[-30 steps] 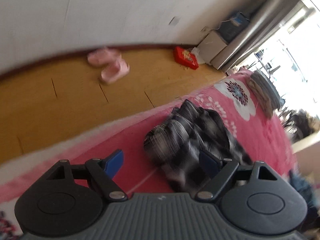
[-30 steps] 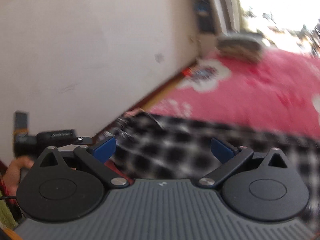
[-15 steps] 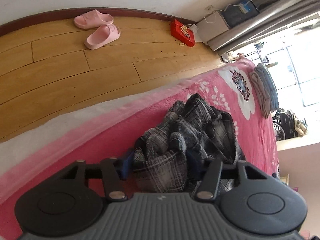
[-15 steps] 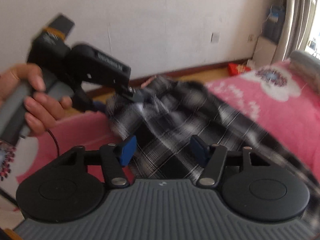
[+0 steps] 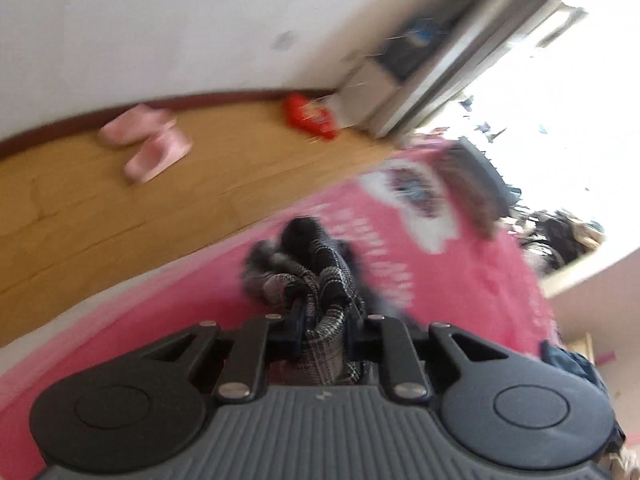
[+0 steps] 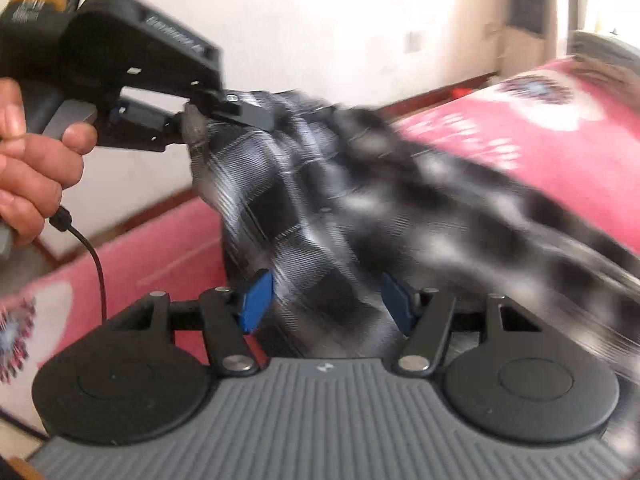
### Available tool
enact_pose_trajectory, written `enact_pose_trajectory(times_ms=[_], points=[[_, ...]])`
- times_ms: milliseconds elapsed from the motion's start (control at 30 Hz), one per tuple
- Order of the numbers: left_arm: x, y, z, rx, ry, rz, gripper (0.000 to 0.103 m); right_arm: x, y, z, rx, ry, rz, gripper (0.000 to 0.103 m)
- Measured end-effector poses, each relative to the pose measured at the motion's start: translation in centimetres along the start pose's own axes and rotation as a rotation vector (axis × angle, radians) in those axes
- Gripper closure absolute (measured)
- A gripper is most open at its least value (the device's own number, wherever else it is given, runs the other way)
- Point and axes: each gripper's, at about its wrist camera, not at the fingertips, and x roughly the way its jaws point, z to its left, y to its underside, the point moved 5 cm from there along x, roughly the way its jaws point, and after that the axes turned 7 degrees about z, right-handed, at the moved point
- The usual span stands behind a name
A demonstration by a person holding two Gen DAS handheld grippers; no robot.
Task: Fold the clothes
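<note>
Pinching a bunched fold of the black-and-white plaid shirt [image 5: 324, 280], the left gripper [image 5: 322, 320] has its jaws drawn in tight on the cloth, which runs forward from between them in a crumpled ridge above the pink bed cover [image 5: 180, 312]. The right gripper [image 6: 326, 300] has its jaws spread apart, with the shirt's checked fabric lying across the gap between the blue pads [image 6: 254, 304]; whether the pads touch the cloth cannot be told, as the fabric is blurred.

The right wrist view shows what the left cannot: the left gripper from the side, held by a hand [image 6: 28, 168] wrapped round its grip, a black cable [image 6: 96, 264] hanging below, and the shirt raised at its tip and draping down to the right over the bed. The left wrist view alone shows the wooden floor [image 5: 120, 208] beside the bed, a pair of pink slippers [image 5: 146, 148] near the wall, a red item [image 5: 310, 118] by the skirting, and a folded grey pile [image 5: 476, 176] at the far end of the bed near the bright window.
</note>
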Motion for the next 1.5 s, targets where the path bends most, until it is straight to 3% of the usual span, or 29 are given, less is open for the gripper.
enact_pose_trajectory(times_ms=[133, 267, 433, 500, 533, 567, 700, 800, 933, 1067, 1100, 1167, 1200, 1233, 1367, 1500], points=[[0.4, 2.0, -8.6, 0.208, 0.08, -0.019, 0.086, -8.0, 2.7, -6.2, 0.248, 0.067, -0.121, 0.042], [2.9, 8.1, -17.0, 0.5, 0.142, 0.022, 0.085, -15.4, 6.4, -12.4, 0.511, 0.124, -0.239, 0.041], [9.0, 17.5, -20.3, 0.754, 0.102, 0.314, 0.071, -18.7, 12.8, -16.7, 0.755, 0.163, -0.262, 0.038], [8.5, 18.1, -20.2, 0.778, 0.113, 0.331, 0.066, -18.4, 14.9, -17.6, 0.875, 0.125, -0.26, 0.037], [7.9, 18.1, -20.1, 0.783, 0.123, 0.325, 0.053, -18.2, 15.8, -18.0, 0.936, 0.093, -0.268, 0.037], [7.4, 18.1, -20.0, 0.789, 0.133, 0.319, 0.047, -18.0, 16.1, -18.2, 0.968, 0.069, -0.28, 0.037], [5.4, 17.9, -19.6, 0.805, 0.162, 0.299, 0.044, -17.3, 15.7, -18.1, 0.995, -0.011, -0.332, 0.037], [5.0, 17.2, -19.3, 0.845, 0.138, 0.3, 0.044, -16.2, 13.3, -17.6, 0.903, -0.054, -0.326, 0.037], [5.1, 18.1, -18.7, 0.97, 0.095, 0.334, 0.044, -13.6, 8.5, -16.2, 0.654, 0.047, -0.249, 0.038], [5.0, 19.3, -17.5, 1.0, 0.076, 0.362, 0.044, -10.3, 4.5, -14.9, 0.408, 0.169, -0.147, 0.039], [5.0, 19.5, -17.2, 0.997, 0.077, 0.362, 0.045, -9.1, 4.2, -14.8, 0.378, 0.183, -0.112, 0.042], [5.0, 19.5, -17.0, 0.983, 0.088, 0.346, 0.045, -6.9, 3.8, -14.9, 0.339, 0.202, -0.045, 0.061], [4.9, 19.5, -17.0, 0.981, 0.097, 0.333, 0.047, -6.6, 3.8, -14.8, 0.336, 0.204, -0.034, 0.079], [4.9, 19.4, -17.0, 0.982, 0.106, 0.317, 0.047, -6.9, 3.8, -14.7, 0.346, 0.203, -0.04, 0.082], [5.3, 18.7, -17.2, 0.981, 0.159, 0.3, 0.047, -8.9, 4.8, -15.2, 0.453, 0.162, -0.095, 0.084], [7.2, 17.8, -17.4, 0.916, 0.197, 0.339, 0.047, -8.8, 8.1, -18.7, 0.737, 0.04, -0.108, 0.085]])
